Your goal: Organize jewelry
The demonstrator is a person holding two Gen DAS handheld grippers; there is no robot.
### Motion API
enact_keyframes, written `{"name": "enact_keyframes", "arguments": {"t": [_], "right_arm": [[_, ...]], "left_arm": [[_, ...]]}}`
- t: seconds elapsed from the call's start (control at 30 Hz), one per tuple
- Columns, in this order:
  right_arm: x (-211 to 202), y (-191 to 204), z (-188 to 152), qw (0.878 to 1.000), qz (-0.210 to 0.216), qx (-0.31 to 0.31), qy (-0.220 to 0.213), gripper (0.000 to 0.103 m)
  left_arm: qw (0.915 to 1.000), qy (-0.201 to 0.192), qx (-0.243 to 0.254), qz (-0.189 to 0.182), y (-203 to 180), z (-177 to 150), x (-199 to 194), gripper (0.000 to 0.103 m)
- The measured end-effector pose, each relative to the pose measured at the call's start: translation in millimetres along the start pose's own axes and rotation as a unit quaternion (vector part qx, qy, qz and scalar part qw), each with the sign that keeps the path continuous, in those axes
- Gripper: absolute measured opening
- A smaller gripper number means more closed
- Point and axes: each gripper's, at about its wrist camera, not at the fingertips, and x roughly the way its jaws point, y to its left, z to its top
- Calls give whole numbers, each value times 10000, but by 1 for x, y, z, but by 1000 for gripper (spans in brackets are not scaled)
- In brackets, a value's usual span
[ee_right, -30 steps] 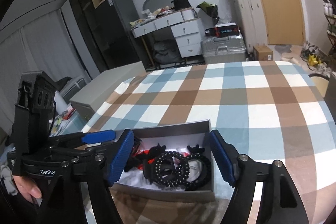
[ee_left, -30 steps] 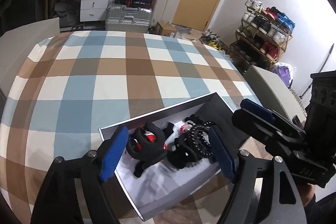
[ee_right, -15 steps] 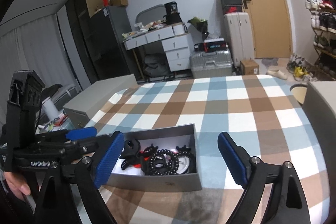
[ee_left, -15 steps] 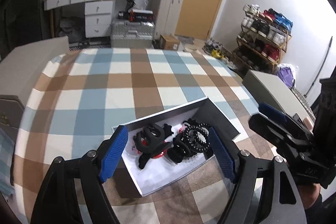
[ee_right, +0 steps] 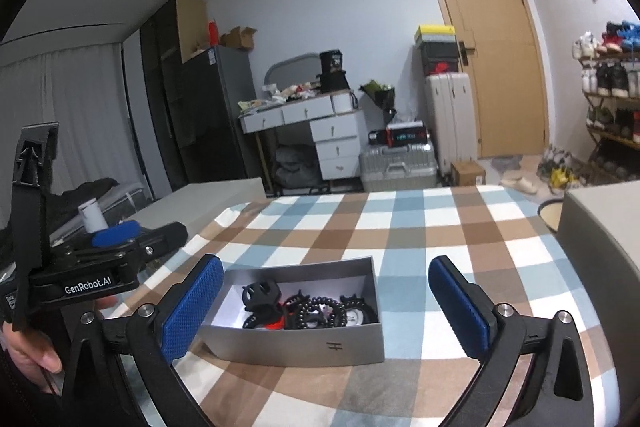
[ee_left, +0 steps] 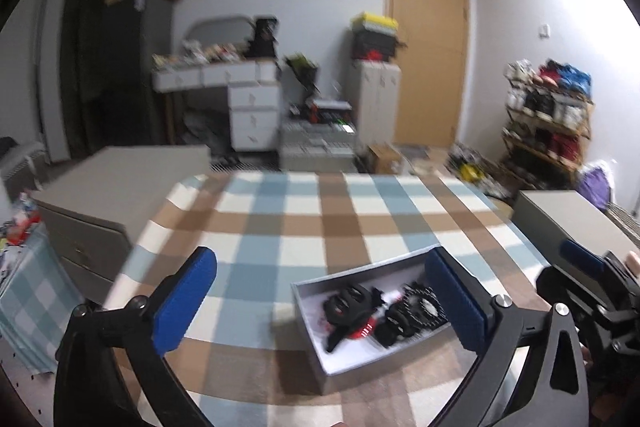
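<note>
A grey open box (ee_right: 304,347) sits on the checked tablecloth (ee_right: 400,227). Inside lie black hair claws (ee_right: 260,297), a black bead bracelet (ee_right: 320,313) and a red piece (ee_right: 274,325). The box also shows in the left wrist view (ee_left: 360,267) with the claws (ee_left: 348,305) and beads (ee_left: 420,307). My left gripper (ee_left: 320,301) is open and empty, held above and behind the box. My right gripper (ee_right: 326,305) is open and empty, raised back from the box. Each gripper appears at the edge of the other's view: the right (ee_left: 588,267), the left (ee_right: 116,233).
Grey cabinets stand at the table's left (ee_left: 116,179) and right (ee_right: 600,247). Behind the table are a white desk (ee_right: 308,119), suitcases (ee_right: 396,161), a wooden door (ee_right: 488,47) and a shoe rack (ee_left: 548,123).
Both grippers have pulled back and up from the box, which now looks smaller. The left view has swung left and is blurred. Both stay open and empty.
</note>
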Motion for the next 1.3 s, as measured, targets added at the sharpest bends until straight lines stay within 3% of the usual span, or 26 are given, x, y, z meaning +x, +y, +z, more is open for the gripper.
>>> {"name": "enact_keyframes", "arguments": {"t": [0.3, 0.63, 1.0, 1.3], "right_arm": [[-11, 7, -24, 9970, -382, -471, -480, 103], [-14, 17, -37, 9929, -534, -855, -632, 103], [4, 11, -38, 9950, -597, -785, -134, 103], [2, 9, -39, 9951, -576, -790, -137, 103]], "left_arm": [[9984, -492, -92, 277, 11, -22, -5, 102], [9967, -596, -184, 519, 22, -42, -5, 102], [9974, -545, 46, 477, 11, -44, -6, 102], [9976, -519, 45, 452, 12, -45, -7, 102]]}}
